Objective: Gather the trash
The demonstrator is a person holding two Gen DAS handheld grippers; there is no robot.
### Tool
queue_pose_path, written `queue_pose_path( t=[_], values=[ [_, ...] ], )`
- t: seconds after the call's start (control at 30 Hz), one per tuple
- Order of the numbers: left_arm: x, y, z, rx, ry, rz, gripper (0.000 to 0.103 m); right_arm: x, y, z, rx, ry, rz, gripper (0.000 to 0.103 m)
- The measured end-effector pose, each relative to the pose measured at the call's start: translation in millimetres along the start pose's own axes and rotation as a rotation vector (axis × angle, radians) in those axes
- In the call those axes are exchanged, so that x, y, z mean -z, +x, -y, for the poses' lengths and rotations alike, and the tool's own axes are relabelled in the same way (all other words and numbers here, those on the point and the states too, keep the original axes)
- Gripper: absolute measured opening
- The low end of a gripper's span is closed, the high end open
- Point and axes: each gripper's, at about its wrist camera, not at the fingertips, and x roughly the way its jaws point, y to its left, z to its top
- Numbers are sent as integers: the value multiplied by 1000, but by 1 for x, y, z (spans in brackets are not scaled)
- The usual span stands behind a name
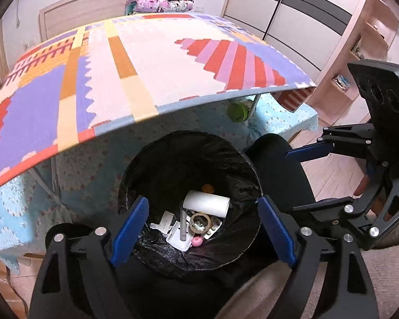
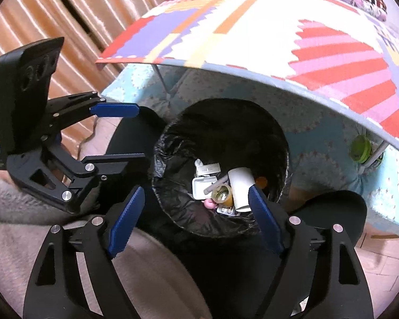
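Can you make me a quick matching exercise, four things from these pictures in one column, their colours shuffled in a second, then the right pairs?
Things:
1. Liner of the trash bin
2. Paper tube in the bin
3. Round object under the table edge
4. Pads on the left gripper fingers

Colours:
A. Green
B. Blue
C. Black
D. White

Pairs: 1-C, 2-D, 3-A, 4-B
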Motion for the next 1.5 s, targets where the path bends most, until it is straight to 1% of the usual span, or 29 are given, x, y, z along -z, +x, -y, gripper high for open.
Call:
queue_pose_path(
  t=[0.13, 0.37, 0.57, 0.67, 1.03, 1.5],
  values=[
    [-2, -10, 4, -1, 10, 17, 82, 0, -8, -4, 12, -17, 10, 80],
    [-4, -21, 12, 19, 44, 44, 82, -1, -12, -8, 13, -34, 10, 80],
    [-4, -20, 11, 6, 37, 40, 82, -1, -11, -10, 18, -34, 6, 80],
    [-4, -21, 10, 7, 36, 41, 82, -1, -12, -12, 10, -41, 11, 80],
    [-3, -22, 11, 26, 36, 50, 82, -1, -12, -12, 30, -42, 8, 80],
    [-2, -23, 12, 25, 39, 51, 82, -1, -11, -13, 36, -48, 8, 80]
  ],
)
